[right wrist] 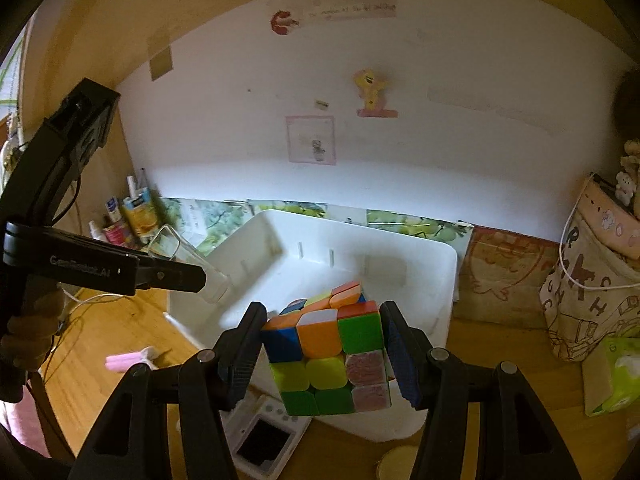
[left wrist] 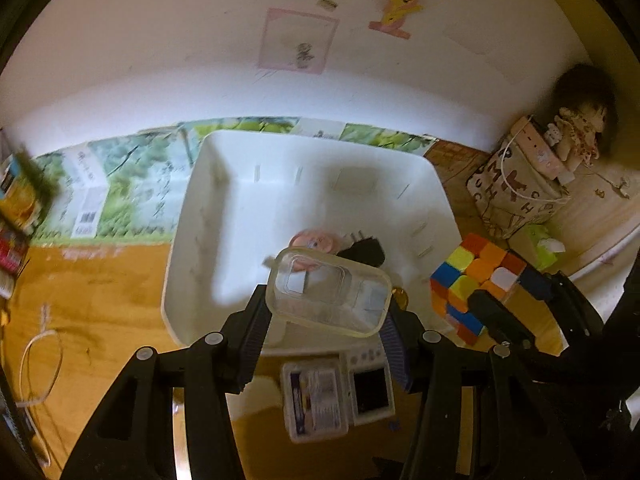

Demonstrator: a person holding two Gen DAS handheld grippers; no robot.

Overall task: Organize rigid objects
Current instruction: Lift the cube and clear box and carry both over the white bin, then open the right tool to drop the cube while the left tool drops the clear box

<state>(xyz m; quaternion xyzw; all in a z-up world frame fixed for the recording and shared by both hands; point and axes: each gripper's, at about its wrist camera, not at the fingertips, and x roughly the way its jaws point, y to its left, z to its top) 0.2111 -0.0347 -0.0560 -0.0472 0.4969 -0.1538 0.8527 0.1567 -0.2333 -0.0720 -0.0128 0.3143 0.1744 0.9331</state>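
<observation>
My left gripper point(left wrist: 326, 300) is shut on a clear rectangular plastic container point(left wrist: 328, 292), held tilted over the near edge of a white bin point(left wrist: 240, 220). In the bin lie a pink round thing point(left wrist: 312, 240) and a black plug point(left wrist: 362, 250). My right gripper point(right wrist: 323, 316) is shut on a multicoloured puzzle cube point(right wrist: 328, 360), held above the near edge of the white bin point(right wrist: 400, 264). In the left wrist view the cube point(left wrist: 476, 284) hangs just right of the bin. In the right wrist view the clear container point(right wrist: 180, 250) shows at the left, over the bin's left corner.
The bin stands on a wooden table against a white wall. A white handheld device point(left wrist: 370, 384) and a small white case point(left wrist: 312, 400) lie in front of it. A lettered fabric bag point(right wrist: 588, 296) and a green tissue box point(right wrist: 612, 376) stand right. Bottles point(right wrist: 128, 216) stand at the back left.
</observation>
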